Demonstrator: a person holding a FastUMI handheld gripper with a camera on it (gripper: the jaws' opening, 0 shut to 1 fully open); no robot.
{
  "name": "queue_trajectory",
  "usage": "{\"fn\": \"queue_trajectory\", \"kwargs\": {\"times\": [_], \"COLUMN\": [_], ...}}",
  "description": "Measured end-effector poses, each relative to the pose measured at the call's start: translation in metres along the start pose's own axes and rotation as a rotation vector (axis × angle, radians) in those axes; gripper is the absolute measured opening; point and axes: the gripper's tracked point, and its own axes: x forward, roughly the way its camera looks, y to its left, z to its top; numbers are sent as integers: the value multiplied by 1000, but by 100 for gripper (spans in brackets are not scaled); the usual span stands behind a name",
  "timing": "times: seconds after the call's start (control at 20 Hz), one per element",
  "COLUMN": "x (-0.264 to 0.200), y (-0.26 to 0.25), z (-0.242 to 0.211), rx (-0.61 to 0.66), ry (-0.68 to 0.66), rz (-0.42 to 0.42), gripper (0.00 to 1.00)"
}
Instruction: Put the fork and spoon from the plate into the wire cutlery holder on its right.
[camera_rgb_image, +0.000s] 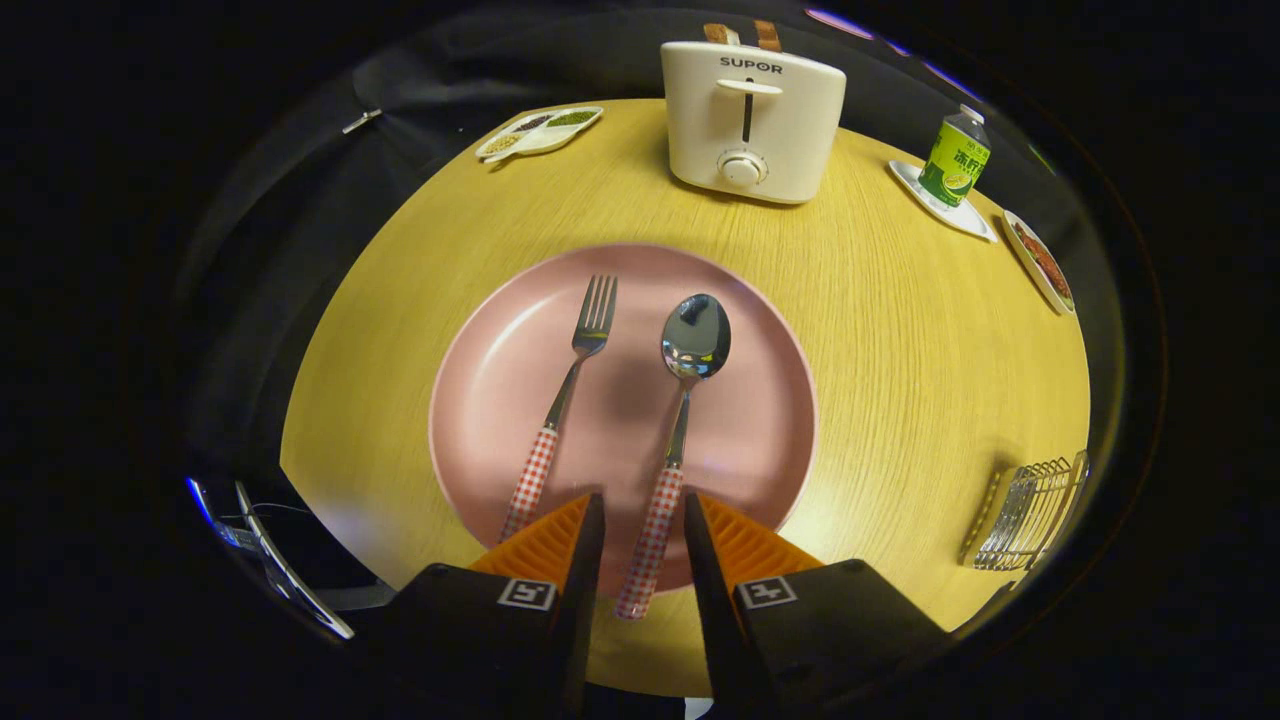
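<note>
Gripper view: fingers (592, 545) flank checkered-handled spoon (680, 420).

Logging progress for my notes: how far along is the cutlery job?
Nothing is done yet: the fork and spoon both lie on the pink plate. In hand: the tongs are open, straddling the spoon's checked handle without gripping it. Left: carry each piece to the wire cutlery holder at the right.
</note>
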Motion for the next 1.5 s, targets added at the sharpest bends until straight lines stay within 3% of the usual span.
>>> {"fn": "queue_trajectory", "kwargs": {"times": [0.15,0.35,0.7,0.95,1.5], "x": [1,0,-31,-90,-195], "y": [-5,-4,-7,-37,-198], "z": [-1,-2,13,9,-66], "rx": [16,58,72,118,36], "ry": [24,66,3,-6,115], "rz": [-22,6,122,184,98], "gripper": [25,16,13,8,8]}}
